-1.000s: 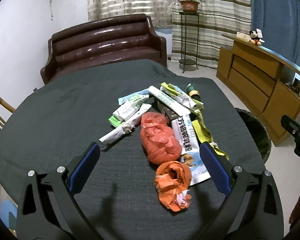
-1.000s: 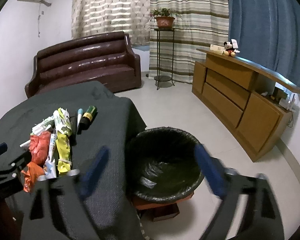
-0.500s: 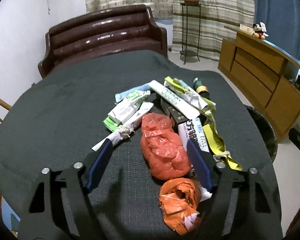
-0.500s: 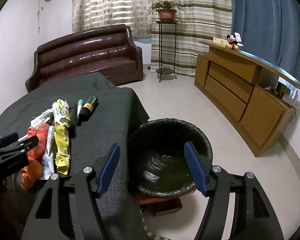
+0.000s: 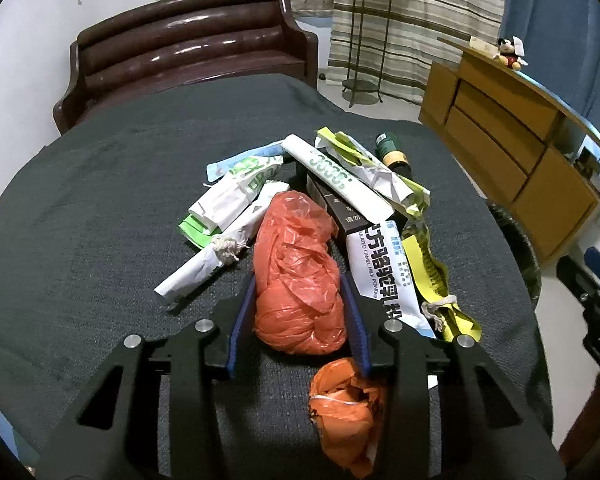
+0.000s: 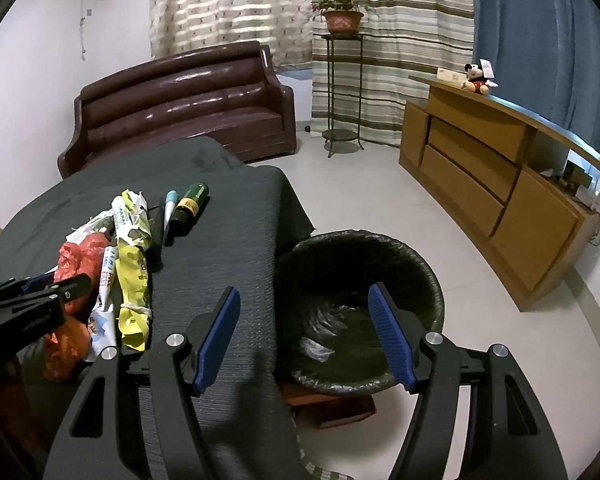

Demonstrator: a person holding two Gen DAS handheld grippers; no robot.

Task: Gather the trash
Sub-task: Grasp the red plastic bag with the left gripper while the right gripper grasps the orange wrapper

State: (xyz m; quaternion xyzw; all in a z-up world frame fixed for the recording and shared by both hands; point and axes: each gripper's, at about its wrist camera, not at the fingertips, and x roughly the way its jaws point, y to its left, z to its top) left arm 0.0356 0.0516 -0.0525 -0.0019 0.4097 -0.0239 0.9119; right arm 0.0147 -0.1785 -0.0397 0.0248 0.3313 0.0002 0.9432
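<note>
Left claw grips the red bag, hiding its sides; right claw gapes above bin

Your right gripper gaping over table edge and bin, trash pile left, your left gripper at the red bag.

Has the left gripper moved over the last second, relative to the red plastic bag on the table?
Yes. The left gripper has advanced toward the trash pile and narrowed; its blue pads now flank the red plastic bag, which has stayed put.
</note>
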